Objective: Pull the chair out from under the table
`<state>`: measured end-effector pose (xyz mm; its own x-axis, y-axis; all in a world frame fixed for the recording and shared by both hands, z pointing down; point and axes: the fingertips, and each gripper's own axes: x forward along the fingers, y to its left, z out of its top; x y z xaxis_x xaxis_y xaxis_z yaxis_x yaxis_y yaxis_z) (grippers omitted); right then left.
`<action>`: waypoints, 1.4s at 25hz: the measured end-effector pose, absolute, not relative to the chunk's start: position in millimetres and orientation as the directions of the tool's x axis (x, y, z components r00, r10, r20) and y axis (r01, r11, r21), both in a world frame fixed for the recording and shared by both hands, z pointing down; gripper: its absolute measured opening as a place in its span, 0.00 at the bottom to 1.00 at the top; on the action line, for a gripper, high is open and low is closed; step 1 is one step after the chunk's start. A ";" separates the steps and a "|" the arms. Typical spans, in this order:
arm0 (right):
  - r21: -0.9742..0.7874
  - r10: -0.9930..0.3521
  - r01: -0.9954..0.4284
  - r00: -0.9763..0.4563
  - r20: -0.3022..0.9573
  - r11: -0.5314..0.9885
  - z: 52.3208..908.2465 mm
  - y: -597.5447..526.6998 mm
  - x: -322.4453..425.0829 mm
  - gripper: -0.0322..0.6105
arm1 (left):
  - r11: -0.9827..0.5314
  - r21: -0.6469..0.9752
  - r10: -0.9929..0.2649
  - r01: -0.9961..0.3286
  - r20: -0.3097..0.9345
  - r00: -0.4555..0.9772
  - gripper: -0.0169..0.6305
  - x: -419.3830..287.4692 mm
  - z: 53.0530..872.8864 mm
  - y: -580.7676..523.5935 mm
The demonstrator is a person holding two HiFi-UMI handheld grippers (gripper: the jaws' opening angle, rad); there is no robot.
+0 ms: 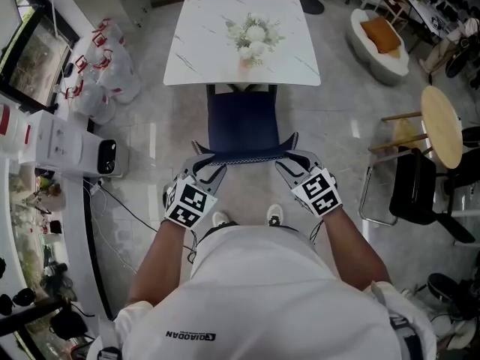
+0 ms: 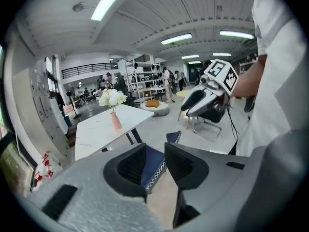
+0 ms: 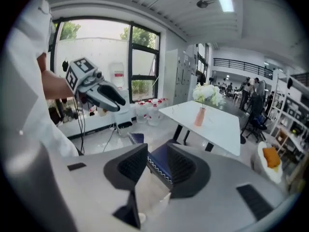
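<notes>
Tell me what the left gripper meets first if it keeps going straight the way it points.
Most likely the chair's backrest: its top edge lies between the open jaws of the left gripper, though depth is unclear.

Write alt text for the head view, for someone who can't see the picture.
Seen from above, a person holds the left tongs and right tongs open around the two ends of the backrest of a dark blue chair. The chair is partly tucked under a white table bearing a vase of white flowers.
</notes>
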<state>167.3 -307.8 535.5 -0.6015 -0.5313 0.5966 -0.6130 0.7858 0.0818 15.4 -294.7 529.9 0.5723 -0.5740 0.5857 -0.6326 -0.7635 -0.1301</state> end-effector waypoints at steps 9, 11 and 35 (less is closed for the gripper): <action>0.292 -0.433 -0.353 -0.442 0.786 0.889 616.5 -313.9 164.0 0.26 | -0.886 -0.235 -0.408 -0.400 0.805 0.430 0.22 19.1 620.9 -296.0; 0.308 -0.420 -0.310 -0.418 0.806 0.899 630.3 -318.4 160.5 0.26 | -0.895 -0.229 -0.389 -0.382 0.820 0.421 0.22 22.2 635.6 -299.4; 0.279 -0.273 0.001 -0.205 0.940 0.960 747.2 -346.1 144.8 0.32 | -0.955 -0.125 -0.199 -0.268 0.942 0.269 0.25 19.0 757.6 -329.0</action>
<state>144.8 -346.1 747.2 -0.2053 -0.2731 0.9398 0.0008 0.9602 0.2792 19.0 -329.0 757.6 0.2689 -0.1990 0.9424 -0.2682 -0.9552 -0.1252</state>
